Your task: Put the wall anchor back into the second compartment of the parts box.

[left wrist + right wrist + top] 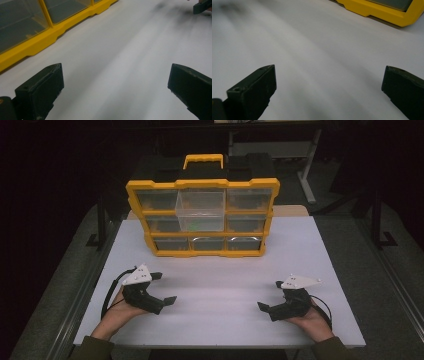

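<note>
- yellow plastic organizer point(202, 215) stands upright at the far side of the white table point(225, 320), one clear drawer point(201, 209) pulled out of its middle column.
- left gripper point(165, 287) rests low, blocky black jaws spread, empty.
- right gripper point(270, 295) likewise gapes, nothing held.

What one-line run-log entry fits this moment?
left gripper: open, empty | right gripper: open, empty | organizer: upright | middle drawer: pulled out
</note>
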`<state>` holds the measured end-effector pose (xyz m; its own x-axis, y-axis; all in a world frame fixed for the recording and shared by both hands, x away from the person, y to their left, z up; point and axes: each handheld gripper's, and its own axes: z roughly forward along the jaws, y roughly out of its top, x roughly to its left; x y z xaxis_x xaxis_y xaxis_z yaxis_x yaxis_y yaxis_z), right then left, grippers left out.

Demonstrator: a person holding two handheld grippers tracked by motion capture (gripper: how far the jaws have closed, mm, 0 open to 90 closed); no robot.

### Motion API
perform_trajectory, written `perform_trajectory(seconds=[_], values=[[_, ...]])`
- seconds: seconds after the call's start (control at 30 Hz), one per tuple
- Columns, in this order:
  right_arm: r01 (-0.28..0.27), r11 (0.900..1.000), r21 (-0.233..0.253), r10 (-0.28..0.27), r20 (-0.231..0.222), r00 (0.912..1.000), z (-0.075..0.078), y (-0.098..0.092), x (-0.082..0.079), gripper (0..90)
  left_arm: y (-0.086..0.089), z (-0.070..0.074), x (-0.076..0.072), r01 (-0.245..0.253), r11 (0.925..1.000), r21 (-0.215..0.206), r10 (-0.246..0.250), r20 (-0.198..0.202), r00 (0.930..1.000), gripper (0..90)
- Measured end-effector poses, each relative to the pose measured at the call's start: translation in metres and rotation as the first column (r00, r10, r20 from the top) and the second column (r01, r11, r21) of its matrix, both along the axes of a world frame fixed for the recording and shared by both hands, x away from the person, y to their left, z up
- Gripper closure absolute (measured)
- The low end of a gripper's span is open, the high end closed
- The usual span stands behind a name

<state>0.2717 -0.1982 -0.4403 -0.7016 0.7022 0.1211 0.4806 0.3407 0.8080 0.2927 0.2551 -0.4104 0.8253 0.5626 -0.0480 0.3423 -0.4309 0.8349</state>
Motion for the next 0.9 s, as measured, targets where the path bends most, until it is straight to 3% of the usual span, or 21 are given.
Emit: perform_trajectory(seconds=[0.33, 0.9], values=[[0.002, 1.000, -0.007, -0.002, -0.008, 1.0000, -0.001, 0.000, 0.000, 0.0, 0.005, -0.016, -0.011, -0.025, 0.9997, -0.009, 0.025, 0.009, 0.9997, 0.4], [0.000, 1.000, -0.011, 0.000, -0.010, 1.0000, -0.003, 0.000, 0.000, 0.0, 0.011, -0.024, -0.013, -0.034, 0.9994, -0.005, 0.034, -0.016, 0.9993, 0.4]])
